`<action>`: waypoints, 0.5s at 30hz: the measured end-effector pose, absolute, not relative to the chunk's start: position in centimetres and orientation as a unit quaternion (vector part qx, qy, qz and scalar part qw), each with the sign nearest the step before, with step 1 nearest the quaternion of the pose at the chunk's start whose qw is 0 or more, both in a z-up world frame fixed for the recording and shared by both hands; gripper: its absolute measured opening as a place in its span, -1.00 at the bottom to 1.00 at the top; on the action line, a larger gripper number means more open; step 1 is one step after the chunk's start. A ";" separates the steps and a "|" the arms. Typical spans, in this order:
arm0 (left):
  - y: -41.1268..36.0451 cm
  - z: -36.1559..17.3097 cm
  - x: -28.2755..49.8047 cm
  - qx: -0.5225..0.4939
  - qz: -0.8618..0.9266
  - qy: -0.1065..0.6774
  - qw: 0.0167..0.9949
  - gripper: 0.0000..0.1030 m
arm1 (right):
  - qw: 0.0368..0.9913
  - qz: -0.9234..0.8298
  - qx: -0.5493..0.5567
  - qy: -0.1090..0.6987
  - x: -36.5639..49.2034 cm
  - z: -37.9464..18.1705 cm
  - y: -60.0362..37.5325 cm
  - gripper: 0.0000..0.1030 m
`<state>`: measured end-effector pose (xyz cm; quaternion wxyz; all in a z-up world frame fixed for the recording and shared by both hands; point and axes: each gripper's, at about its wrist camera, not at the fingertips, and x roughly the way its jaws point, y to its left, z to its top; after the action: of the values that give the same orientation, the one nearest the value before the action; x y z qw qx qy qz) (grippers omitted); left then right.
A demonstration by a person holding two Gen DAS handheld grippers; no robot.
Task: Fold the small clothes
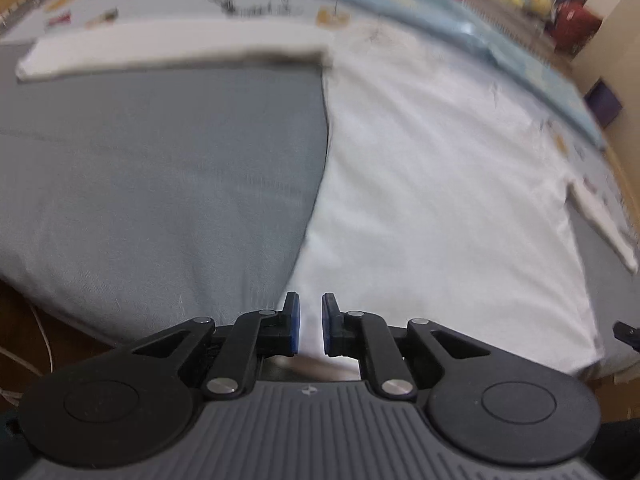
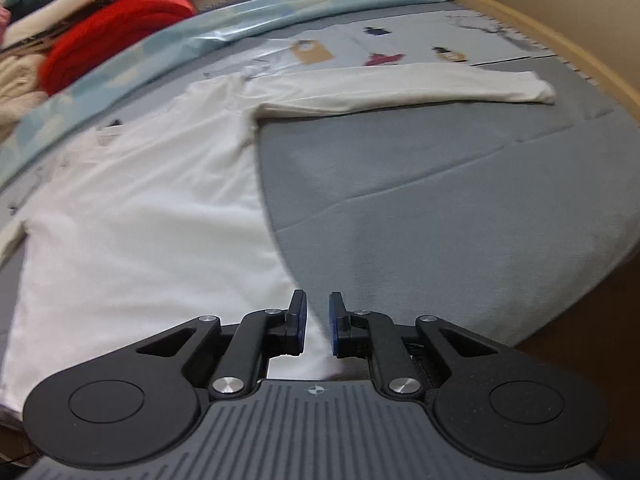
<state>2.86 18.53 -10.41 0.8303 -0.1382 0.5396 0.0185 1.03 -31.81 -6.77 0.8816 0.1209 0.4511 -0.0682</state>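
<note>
A white long-sleeved shirt (image 1: 440,184) lies flat on a grey sheet (image 1: 160,168), one sleeve (image 1: 172,54) stretched out sideways. My left gripper (image 1: 310,322) sits at the shirt's near hem corner, blue pads close together with white fabric pinched between them. In the right wrist view the same shirt (image 2: 140,220) spreads to the left, its other sleeve (image 2: 400,88) reaching right across the grey sheet (image 2: 440,200). My right gripper (image 2: 317,322) holds the opposite hem corner, the cloth edge drawn up into the narrow gap between its pads.
A light blue cloth (image 2: 200,28) runs along the far side of the shirt. Behind it a pile of clothes holds a red garment (image 2: 116,28). A printed sheet with small pictures (image 2: 312,52) lies past the sleeve. A wooden rim (image 2: 580,52) bounds the surface.
</note>
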 end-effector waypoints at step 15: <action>18.5 -10.5 2.6 -0.117 0.016 0.554 0.824 -0.76 | 0.854 -0.059 0.093 0.508 1.8 -9.5 -30.8 -0.61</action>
<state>2.62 18.50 -10.52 0.8241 -0.1169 0.5540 0.0161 1.76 -30.79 -9.49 0.8541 0.0933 0.5083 -0.0587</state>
